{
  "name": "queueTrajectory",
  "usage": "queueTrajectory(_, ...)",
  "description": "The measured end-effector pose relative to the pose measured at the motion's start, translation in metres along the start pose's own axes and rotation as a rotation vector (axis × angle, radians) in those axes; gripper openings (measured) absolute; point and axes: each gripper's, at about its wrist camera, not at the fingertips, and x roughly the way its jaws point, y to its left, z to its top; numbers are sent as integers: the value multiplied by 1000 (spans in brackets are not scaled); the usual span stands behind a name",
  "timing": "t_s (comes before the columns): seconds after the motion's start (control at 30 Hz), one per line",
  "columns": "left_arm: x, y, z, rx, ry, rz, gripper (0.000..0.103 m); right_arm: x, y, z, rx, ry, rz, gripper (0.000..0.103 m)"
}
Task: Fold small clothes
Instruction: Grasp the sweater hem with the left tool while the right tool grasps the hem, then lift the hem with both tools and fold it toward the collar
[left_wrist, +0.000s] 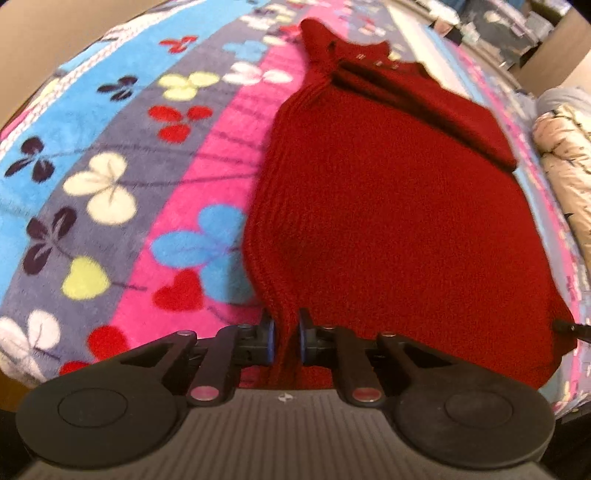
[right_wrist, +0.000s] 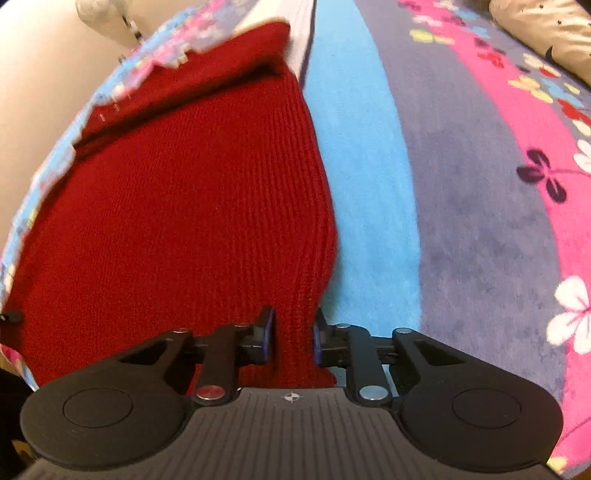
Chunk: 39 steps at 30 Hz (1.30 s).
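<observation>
A small dark red knitted sweater (left_wrist: 388, 206) lies spread on a flowered fleece blanket (left_wrist: 122, 177). Its sleeve is folded across the chest at the far end. My left gripper (left_wrist: 286, 338) is shut on the near left hem corner, the knit pinched between both blue pads. In the right wrist view the same red sweater (right_wrist: 177, 206) fills the left half. My right gripper (right_wrist: 293, 334) is shut on the near right hem corner, with a ribbed fold of fabric squeezed between its pads. The other gripper's tip (left_wrist: 570, 328) shows at the sweater's right edge.
The striped blanket (right_wrist: 461, 206) in blue, grey and pink covers the whole bed surface. A folded pale quilt (left_wrist: 565, 155) lies at the right side. Cluttered shelves (left_wrist: 517, 29) stand beyond the bed's far end. A white object (right_wrist: 99, 11) sits past the bed's left edge.
</observation>
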Motion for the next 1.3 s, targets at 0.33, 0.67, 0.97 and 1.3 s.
queueTrajectory(0.33,11,-2,-5,21,67,21,14,7,7,-9,-41,31,-33,32)
queueTrajectory(0.67,-13,-6,-9,46,-35,-36,12,-11,15,-11,-67,-47,-6,20)
queueTrajectory(0.97,-92,-22,-5,125,-235,-188,9,-103,16,-10,10,-394,172,12)
queueTrajectory(1.3,-213,14,-33,181,-352,-429,9,-206,-2,-60,71,-596,343,7)
